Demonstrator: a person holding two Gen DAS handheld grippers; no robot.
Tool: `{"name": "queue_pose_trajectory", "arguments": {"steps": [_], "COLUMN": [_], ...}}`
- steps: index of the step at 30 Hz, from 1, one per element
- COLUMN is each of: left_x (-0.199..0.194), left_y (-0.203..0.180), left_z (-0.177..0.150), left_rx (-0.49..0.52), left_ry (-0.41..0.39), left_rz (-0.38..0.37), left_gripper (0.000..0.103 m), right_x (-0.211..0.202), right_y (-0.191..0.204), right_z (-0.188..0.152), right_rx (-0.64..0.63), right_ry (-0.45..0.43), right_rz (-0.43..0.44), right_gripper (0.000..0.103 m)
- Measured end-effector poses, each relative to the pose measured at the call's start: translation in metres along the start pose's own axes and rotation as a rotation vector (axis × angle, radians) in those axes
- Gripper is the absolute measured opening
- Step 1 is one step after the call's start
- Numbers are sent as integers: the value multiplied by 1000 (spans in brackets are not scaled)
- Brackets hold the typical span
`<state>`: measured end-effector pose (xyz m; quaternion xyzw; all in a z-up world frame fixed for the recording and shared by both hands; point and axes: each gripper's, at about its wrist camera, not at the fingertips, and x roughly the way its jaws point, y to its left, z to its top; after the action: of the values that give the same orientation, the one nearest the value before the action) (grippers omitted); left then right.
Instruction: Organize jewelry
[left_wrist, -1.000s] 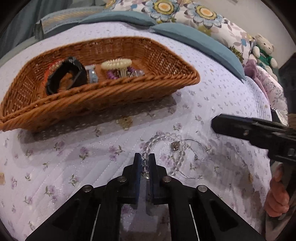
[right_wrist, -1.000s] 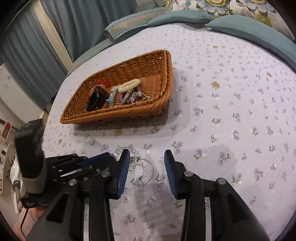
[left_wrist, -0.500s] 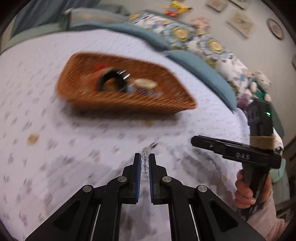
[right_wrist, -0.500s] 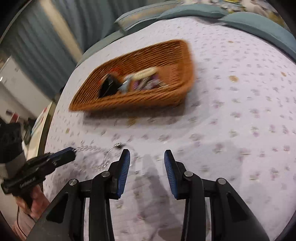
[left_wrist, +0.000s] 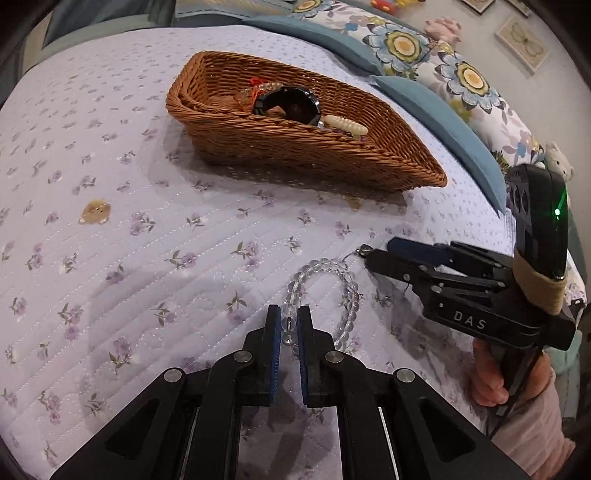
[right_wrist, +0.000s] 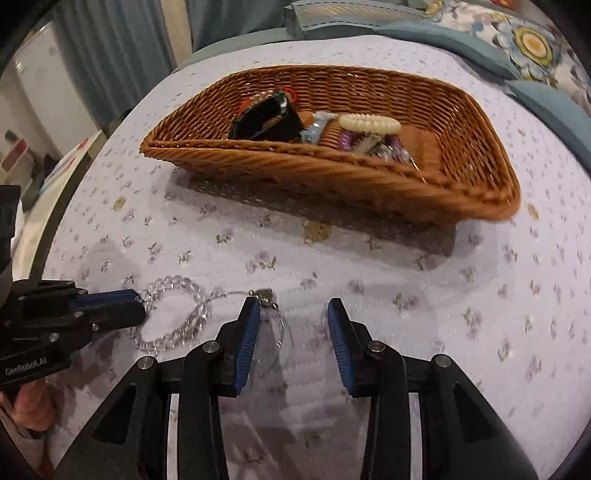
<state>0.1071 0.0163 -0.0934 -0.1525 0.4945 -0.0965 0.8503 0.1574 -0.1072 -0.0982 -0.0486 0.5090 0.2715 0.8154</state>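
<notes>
A clear bead bracelet (left_wrist: 325, 273) lies on the quilt; it also shows in the right wrist view (right_wrist: 173, 314). My left gripper (left_wrist: 289, 317) is shut on its near side, low at the quilt. A thin silver wire bangle with a small charm (right_wrist: 265, 295) lies beside the beads. My right gripper (right_wrist: 291, 314) is open just above the bangle, its left finger next to the charm. From the left wrist view the right gripper (left_wrist: 384, 251) sits at the right, by the charm (left_wrist: 365, 250). A wicker basket (left_wrist: 332, 162) holds a black bracelet (left_wrist: 291, 105), a cream hair clip (right_wrist: 369, 123) and other jewelry.
The lilac floral quilt (left_wrist: 147, 240) covers the bed. Blue and floral pillows (left_wrist: 443, 92) lie behind the basket, with a small plush toy (left_wrist: 557, 162) at the right. The bed's left edge and the room floor (right_wrist: 33, 155) show in the right wrist view.
Both grippers swung during the blurred frames and came back low. The left stays shut on the bead bracelet. The right gripper moved closer, now over the wire bangle.
</notes>
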Motion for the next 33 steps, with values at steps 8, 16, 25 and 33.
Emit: {"name": "queue_pose_trajectory", "arguments": {"steps": [8, 16, 25, 33], "left_x": [4, 12, 21, 6], "left_y": [0, -20, -29, -24], "left_z": [5, 12, 10, 6], "left_rx": [-9, 67, 155, 137], "left_ry": [-5, -23, -41, -86], "left_rz": [-8, 22, 160, 152], "left_gripper": [11, 41, 12, 7], "right_x": [8, 2, -11, -39], "right_y": [11, 17, -11, -26], "right_z": [4, -3, -12, -25], "right_rx": [-84, -37, 142, 224], "right_ry": [-4, -18, -36, -78], "right_rz": [-11, -58, -177, -140], "right_gripper": [12, 12, 12, 12]}}
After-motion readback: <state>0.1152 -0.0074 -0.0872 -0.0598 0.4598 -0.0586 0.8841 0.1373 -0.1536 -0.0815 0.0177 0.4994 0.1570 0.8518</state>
